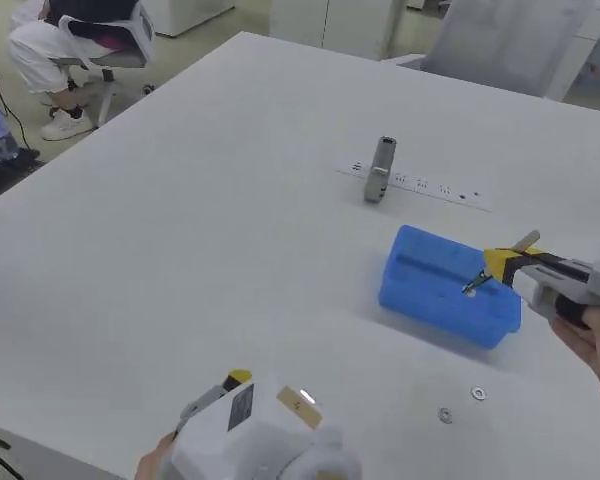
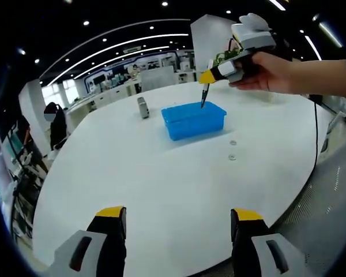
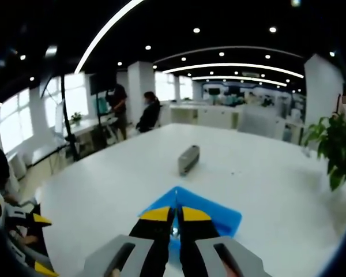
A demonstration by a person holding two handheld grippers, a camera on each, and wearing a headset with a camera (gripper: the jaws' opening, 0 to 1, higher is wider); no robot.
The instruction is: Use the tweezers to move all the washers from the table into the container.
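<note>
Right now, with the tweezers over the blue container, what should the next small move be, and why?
Probably ease the right claw so the tweezers open over the blue container; their tips hang above it, though I cannot tell if a washer is pinched. Two washers lie on the table.

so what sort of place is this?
Probably an open-plan office or lab: a large white table with a socket strip, long ceiling strip lights over rows of desks, and a potted plant.
</note>
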